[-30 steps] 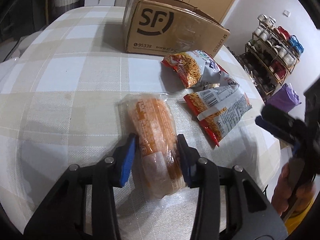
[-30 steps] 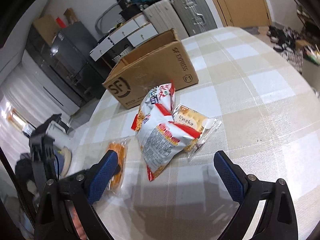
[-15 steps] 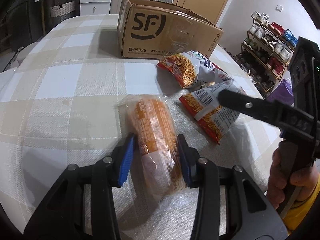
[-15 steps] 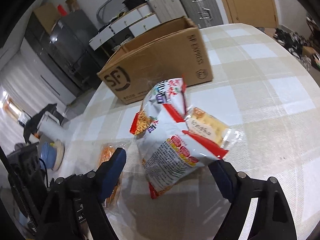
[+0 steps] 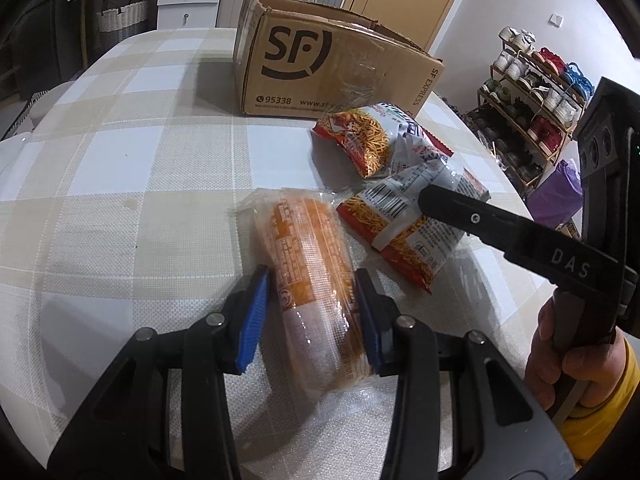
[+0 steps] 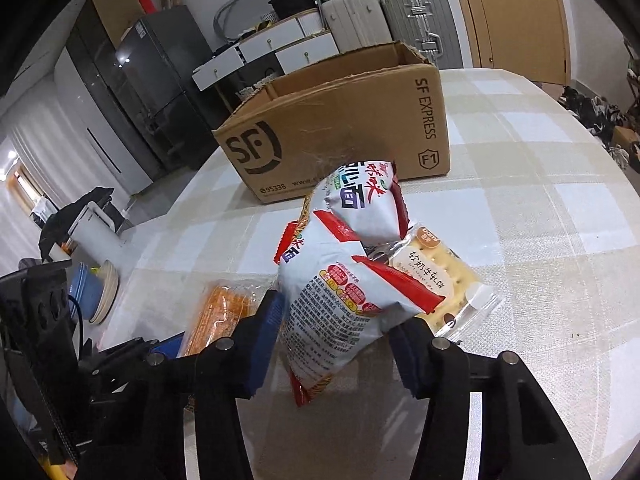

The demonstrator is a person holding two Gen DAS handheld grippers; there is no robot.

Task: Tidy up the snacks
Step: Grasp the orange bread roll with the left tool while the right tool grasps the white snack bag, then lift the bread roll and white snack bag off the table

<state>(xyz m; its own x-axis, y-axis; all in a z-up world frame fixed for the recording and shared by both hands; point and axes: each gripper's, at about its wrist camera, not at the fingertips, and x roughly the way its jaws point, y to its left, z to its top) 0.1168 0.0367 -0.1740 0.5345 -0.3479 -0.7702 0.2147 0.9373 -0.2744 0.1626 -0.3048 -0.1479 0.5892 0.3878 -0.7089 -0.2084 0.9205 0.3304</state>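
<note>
My left gripper point(image 5: 310, 314) is shut on an orange biscuit pack point(image 5: 312, 276) that lies on the checked tablecloth. My right gripper point(image 6: 336, 344) has its jaws around the near white-and-red noodle snack bag point(image 6: 348, 304), touching both sides. A second noodle bag point(image 6: 360, 196) lies behind it, and a cracker pack point(image 6: 436, 276) lies to the right, partly under the bag. In the left wrist view the right gripper's finger point(image 5: 480, 220) lies over the near noodle bag point(image 5: 404, 224). An open SF cardboard box point(image 5: 328, 68) stands at the back, also in the right wrist view point(image 6: 340, 136).
The round table point(image 5: 120, 168) has a beige checked cloth. A shoe rack point(image 5: 532, 92) stands to the right of it. Suitcases point(image 6: 416, 20), white drawers and a dark fridge point(image 6: 152, 92) line the far wall. Stacked plates point(image 6: 96, 292) sit at the table's left edge.
My right gripper moved in over the near noodle bag and its jaws closed from wide open down onto the bag's sides. My left gripper stayed shut on the orange pack.
</note>
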